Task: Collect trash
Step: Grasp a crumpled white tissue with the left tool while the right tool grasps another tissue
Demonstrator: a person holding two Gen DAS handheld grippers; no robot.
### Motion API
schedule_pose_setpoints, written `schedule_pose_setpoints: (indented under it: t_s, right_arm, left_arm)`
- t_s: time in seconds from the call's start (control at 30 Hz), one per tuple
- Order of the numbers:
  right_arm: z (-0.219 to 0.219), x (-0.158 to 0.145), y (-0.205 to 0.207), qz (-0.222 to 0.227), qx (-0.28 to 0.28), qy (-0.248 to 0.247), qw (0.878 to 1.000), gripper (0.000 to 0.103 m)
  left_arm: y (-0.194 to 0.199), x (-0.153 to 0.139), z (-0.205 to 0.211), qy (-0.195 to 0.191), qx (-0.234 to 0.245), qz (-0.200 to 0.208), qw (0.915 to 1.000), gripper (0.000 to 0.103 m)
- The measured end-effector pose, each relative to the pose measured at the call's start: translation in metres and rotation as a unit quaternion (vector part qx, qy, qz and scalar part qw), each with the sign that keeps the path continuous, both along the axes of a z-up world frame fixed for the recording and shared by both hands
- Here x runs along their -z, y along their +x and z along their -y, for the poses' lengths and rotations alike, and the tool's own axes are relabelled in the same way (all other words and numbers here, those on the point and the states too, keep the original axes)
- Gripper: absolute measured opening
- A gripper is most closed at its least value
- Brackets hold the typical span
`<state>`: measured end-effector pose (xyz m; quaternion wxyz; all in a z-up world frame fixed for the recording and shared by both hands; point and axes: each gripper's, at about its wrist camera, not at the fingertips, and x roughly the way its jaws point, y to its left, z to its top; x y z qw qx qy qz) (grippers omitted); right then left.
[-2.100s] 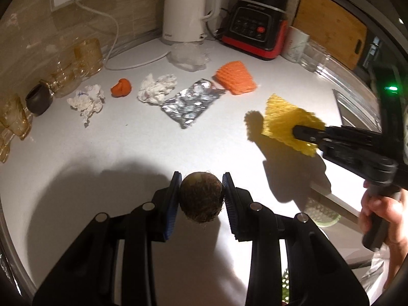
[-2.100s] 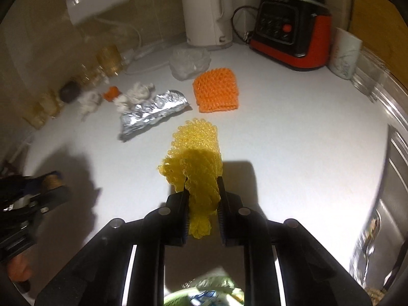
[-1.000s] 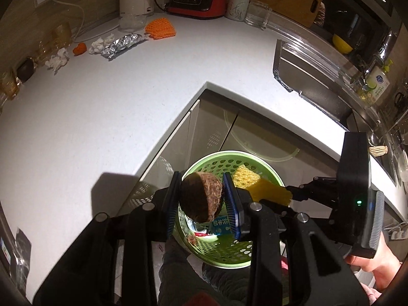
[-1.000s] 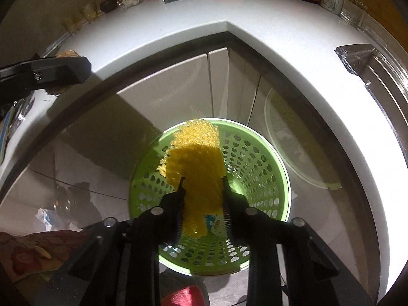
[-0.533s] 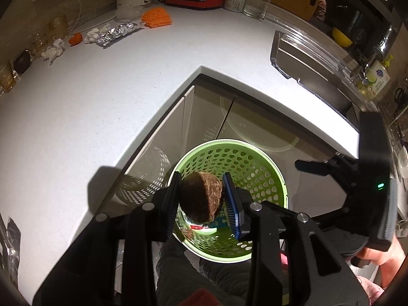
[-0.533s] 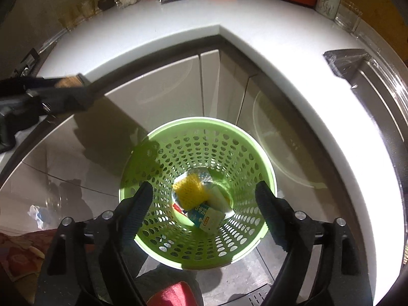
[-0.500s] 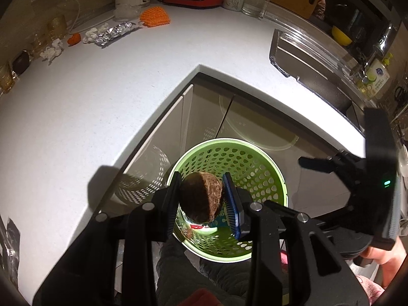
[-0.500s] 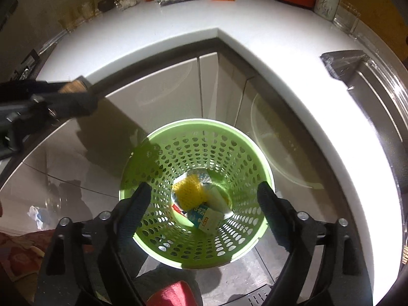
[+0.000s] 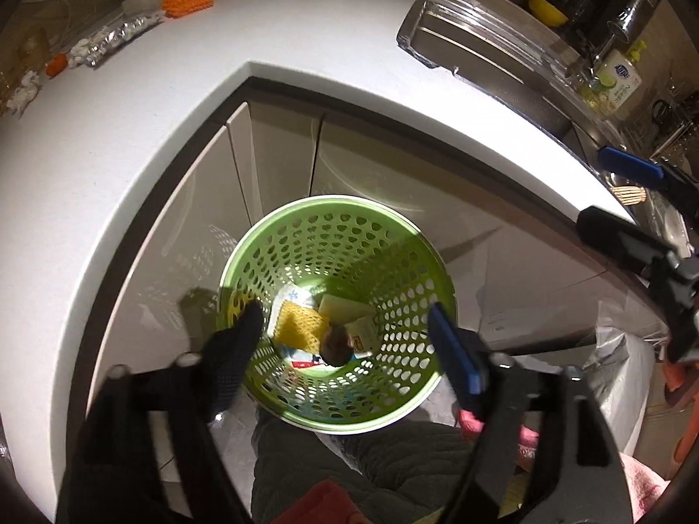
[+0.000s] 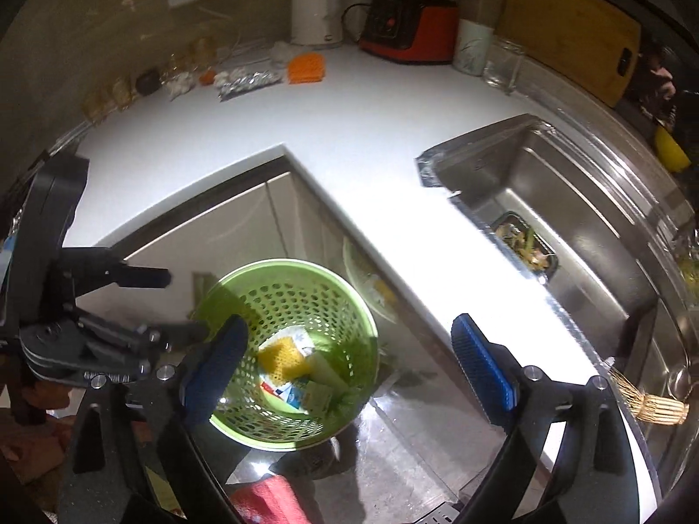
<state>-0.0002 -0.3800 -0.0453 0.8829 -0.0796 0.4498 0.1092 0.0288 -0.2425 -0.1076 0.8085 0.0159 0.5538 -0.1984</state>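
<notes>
**Both grippers emptied over the basket**

Since half a second ago the brown round lump (image 9: 337,344) has left the left gripper (image 9: 345,327) and is seen inside the green perforated basket (image 9: 393,262), beside the yellow foam net (image 9: 299,325) and some cartons. The left jaws have just been opening and now stand wide apart over the basket mouth, nothing between the pads. The right gripper (image 10: 351,349) has likewise been spreading further; its blue pads (image 10: 480,360) are seen far apart and empty, above the basket's right side, and the view has swung to take in the steel sink (image 10: 568,201).

Still lying on the white counter (image 10: 349,131), far corner: orange foam net (image 10: 306,67), crumpled foil (image 10: 244,83), white paper wads (image 10: 181,83), a small orange scrap (image 10: 207,76).
</notes>
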Motion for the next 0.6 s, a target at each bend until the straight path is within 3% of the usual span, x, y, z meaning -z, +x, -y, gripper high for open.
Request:
schedule_pose_setpoints:
  t_s: [0.13,0.6]
  right_arm:
    - [0.012,-0.002,0.004,0.001,0.017,0.007,1.0,0.094]
    - [-0.008,-0.011,0.028,0.008,0.011,0.017,1.0,0.094]
  left_arm:
    - [0.003,-0.007,0.002,0.004,0.002,0.006,1.0,0.084]
    - [0.036,-0.032,-0.042,0.007,-0.052,0.025,0.9983,0.085]
